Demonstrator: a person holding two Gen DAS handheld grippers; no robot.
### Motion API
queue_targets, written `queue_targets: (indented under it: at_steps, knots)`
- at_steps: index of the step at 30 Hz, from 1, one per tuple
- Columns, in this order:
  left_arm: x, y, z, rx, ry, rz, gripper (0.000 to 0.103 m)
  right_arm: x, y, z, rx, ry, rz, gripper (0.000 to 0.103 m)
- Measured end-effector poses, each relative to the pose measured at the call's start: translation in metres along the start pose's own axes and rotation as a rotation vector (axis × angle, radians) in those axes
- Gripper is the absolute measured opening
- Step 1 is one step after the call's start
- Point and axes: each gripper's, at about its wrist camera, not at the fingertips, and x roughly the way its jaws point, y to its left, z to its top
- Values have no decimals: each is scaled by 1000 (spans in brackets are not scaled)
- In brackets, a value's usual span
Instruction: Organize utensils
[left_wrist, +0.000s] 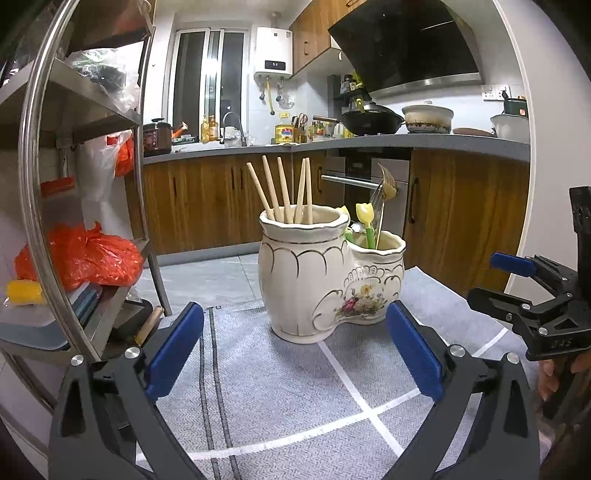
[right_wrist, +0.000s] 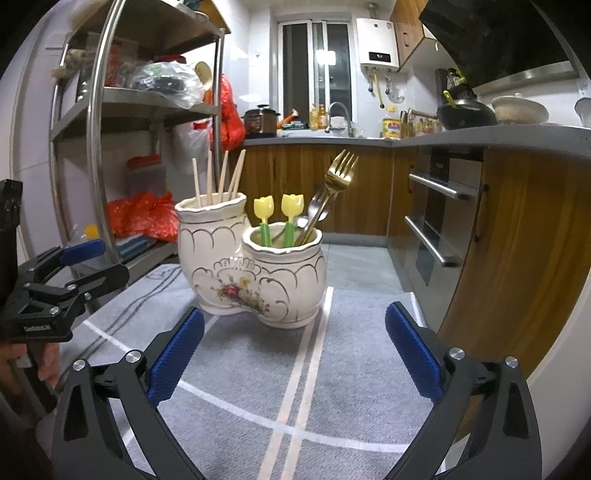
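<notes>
My right gripper (right_wrist: 294, 345) jaws gape empty before a twin-pot holder (right_wrist: 255, 273): chopsticks (right_wrist: 221, 177) in one pot, forks (right_wrist: 334, 184) and tulip picks (right_wrist: 277, 218) in the other.

A grey woven mat (left_wrist: 280, 387) with white lines covers the near surface. To the left stands a steel rack (right_wrist: 147, 99) bearing orange plastic bags (left_wrist: 79, 258) and clear bags. Behind runs a grey counter (left_wrist: 406, 142) over wooden cabinets (left_wrist: 199, 199), carrying a black wok (left_wrist: 371, 120), a pale pot (left_wrist: 426, 118) and what may be an oil bottle (left_wrist: 284, 131).
</notes>
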Motion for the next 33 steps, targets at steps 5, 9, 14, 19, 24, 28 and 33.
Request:
queue_targets:
  at_steps: [5, 9, 14, 19, 24, 28, 33]
  knots:
    - [-2, 1, 0, -4, -5, 7, 97, -2, 0, 0, 0, -11, -7, 98]
    - [-4, 3, 0, -6, -13, 10, 97, -3, 0, -1, 1, -15, -8, 98]
    - [-4, 4, 0, -7, -13, 9, 97, -4, 0, 0, 2, -20, -8, 98]
    - [-4, 5, 0, -7, -13, 10, 97, -6, 1, 0, 3, -27, -8, 98]
    - [-5, 5, 0, -7, -11, 10, 97, -6, 0, 0, 3, -26, -8, 98]
    - [-5, 5, 0, -7, -11, 7, 97, -6, 0, 0, 3, -27, -8, 98]
    - [-3, 5, -1, -7, -8, 9, 97, -6, 0, 0, 3, -27, -8, 98]
